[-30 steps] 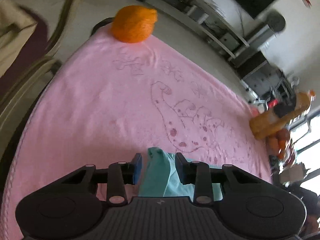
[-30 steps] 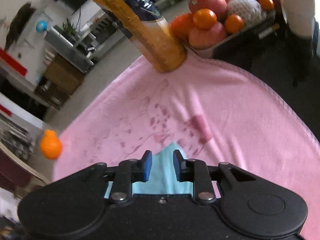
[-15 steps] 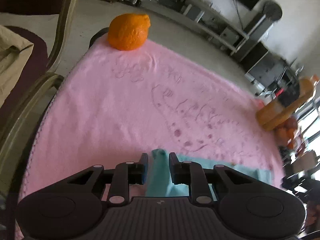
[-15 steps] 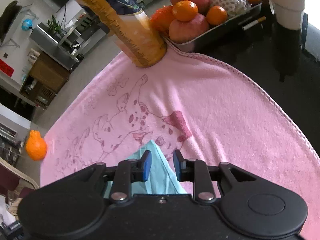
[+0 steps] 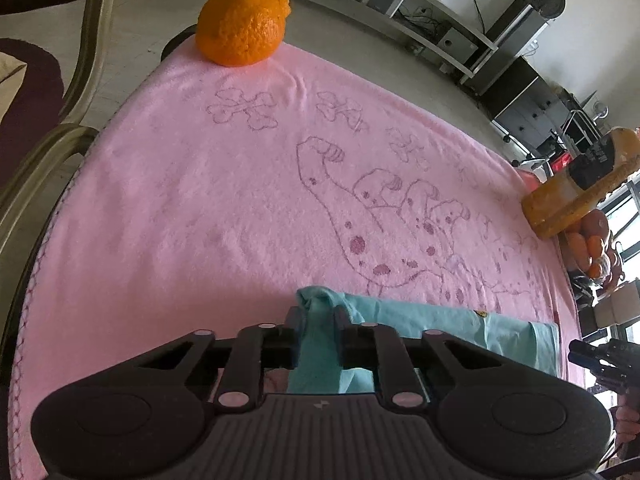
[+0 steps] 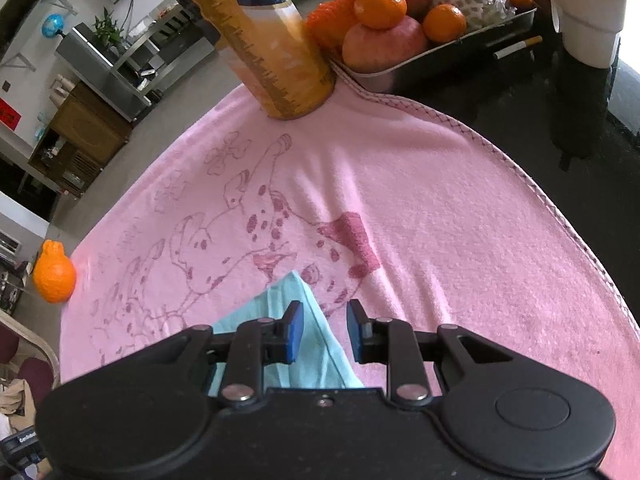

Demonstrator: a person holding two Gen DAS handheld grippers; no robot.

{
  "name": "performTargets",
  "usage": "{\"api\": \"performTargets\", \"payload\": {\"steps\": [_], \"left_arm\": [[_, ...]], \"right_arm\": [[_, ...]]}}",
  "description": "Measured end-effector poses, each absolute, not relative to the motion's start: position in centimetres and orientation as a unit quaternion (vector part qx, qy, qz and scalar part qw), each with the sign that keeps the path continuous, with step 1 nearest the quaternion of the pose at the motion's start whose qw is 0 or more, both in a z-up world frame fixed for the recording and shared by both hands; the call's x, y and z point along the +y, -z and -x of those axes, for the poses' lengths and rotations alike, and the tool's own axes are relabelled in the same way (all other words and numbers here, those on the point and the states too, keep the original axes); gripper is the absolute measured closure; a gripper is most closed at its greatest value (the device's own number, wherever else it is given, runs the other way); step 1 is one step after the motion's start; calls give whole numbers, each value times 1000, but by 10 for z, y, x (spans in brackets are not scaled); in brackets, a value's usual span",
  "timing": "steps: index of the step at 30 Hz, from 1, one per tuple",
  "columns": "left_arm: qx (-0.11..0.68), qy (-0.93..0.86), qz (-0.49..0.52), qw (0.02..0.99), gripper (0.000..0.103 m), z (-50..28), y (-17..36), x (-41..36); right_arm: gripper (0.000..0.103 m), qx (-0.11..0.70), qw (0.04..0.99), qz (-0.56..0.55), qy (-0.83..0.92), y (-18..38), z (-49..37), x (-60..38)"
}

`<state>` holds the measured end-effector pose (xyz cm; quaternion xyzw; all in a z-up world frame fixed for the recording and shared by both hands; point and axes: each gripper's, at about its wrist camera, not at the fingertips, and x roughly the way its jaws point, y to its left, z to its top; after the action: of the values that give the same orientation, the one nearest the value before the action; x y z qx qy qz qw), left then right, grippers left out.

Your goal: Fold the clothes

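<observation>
**Two corners, one pinch made: the start of a fold**

Two grippers work on one pale teal garment [image 5: 440, 320], which lies along the near edge of a pink towel [image 5: 240, 200] spread over the table. The left gripper [image 5: 318, 322] has just been closing its fingers: a second ago they stood apart with a raised tuft of the cloth between them, and now they are drawn in narrow and press that bunched corner from both sides. The right gripper [image 6: 323, 330] shows no such change; its blue-padded fingers [image 6: 295, 330] stand partly apart over the garment's other corner, the left pad lying over the cloth and the right pad over bare towel, so no pinch is made there.

Judged from this, one of the two holds needed for lifting and folding is secured; the second remains to be made.

Relative to the garment, open towel runs away from the grippers, printed with a spotted dog and bones, and offers broad room for carrying the held edge across. A large orange [image 5: 242, 26] sits at the towel's far left corner, and a tall juice bottle [image 6: 272, 44] stands on its far right corner, with a metal tray of fruit [image 6: 420, 60] just behind the bottle. Off the towel's stitched right edge, dark table [image 6: 580, 208] is exposed and bears a white cup [image 6: 588, 20]. A chair frame [image 5: 60, 128] stands beyond the left edge.
</observation>
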<state>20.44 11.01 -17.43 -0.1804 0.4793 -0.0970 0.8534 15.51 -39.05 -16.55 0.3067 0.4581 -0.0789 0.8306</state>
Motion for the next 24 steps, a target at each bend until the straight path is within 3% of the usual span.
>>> {"api": "performTargets", "payload": {"steps": [2,11,12,14,19,24], "left_arm": [[478,95,183,854,103,-205,175,110],[467,86,182,861,103,-208,178,109],[463,82,181,864,103,-207,177,109],[455,70,176,870,103,-205,174,109],[462,-37,149,874,103,-204,180,128],[457,24,215,863,100,-202,177,136]], "right_arm": [[79,454,830,-313,76,167,-158,-392],[79,450,832,-319,64,183,-185,-387],[80,451,830,-322,63,185,-188,-386],[99,453,829,-323,58,189,-193,-384],[100,440,850,-267,110,180,-192,-376],[100,449,846,-269,101,187,-190,-380]]}}
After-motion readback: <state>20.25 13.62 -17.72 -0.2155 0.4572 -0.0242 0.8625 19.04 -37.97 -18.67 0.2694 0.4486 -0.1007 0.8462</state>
